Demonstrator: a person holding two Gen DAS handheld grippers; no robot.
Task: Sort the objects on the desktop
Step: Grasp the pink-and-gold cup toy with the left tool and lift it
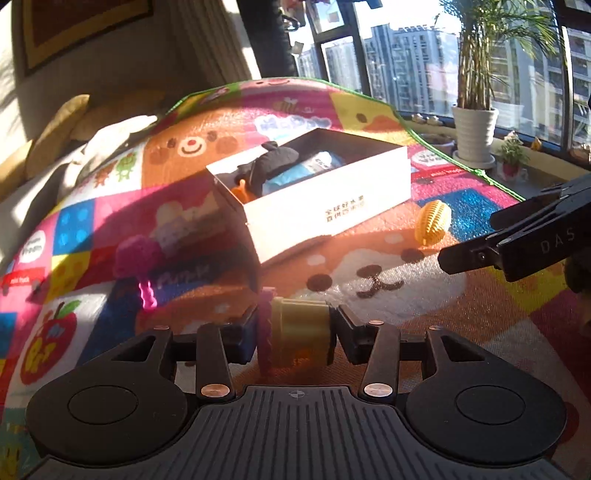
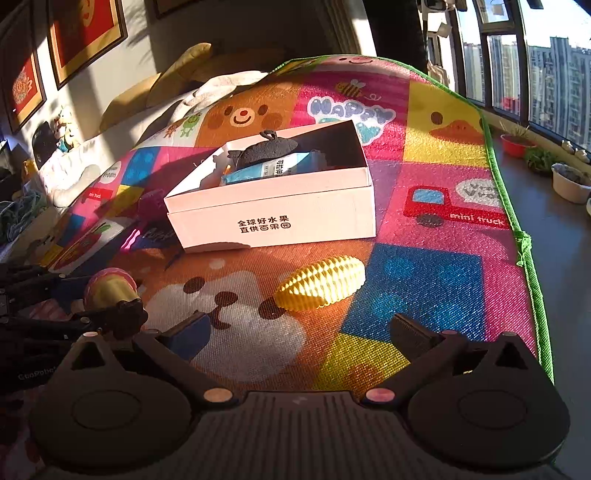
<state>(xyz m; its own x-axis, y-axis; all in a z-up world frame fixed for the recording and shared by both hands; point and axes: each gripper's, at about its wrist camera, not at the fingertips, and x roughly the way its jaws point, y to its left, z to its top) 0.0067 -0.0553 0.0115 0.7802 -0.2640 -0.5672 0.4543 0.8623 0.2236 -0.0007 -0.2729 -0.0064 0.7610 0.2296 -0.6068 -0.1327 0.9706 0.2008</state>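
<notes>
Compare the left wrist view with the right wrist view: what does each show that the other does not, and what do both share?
Only the left wrist view shows the tall potted palm and the pink toy clearly. Only the right wrist view shows the framed pictures and the red mini truck print. Both share the white box, the yellow ridged toy, and the left gripper shut on the gold cylinder.

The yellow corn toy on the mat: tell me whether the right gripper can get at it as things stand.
Probably yes. The right gripper is open and empty, and the yellow corn toy lies just ahead of its fingers on bare mat, apart from the white box, with nothing between.
</notes>
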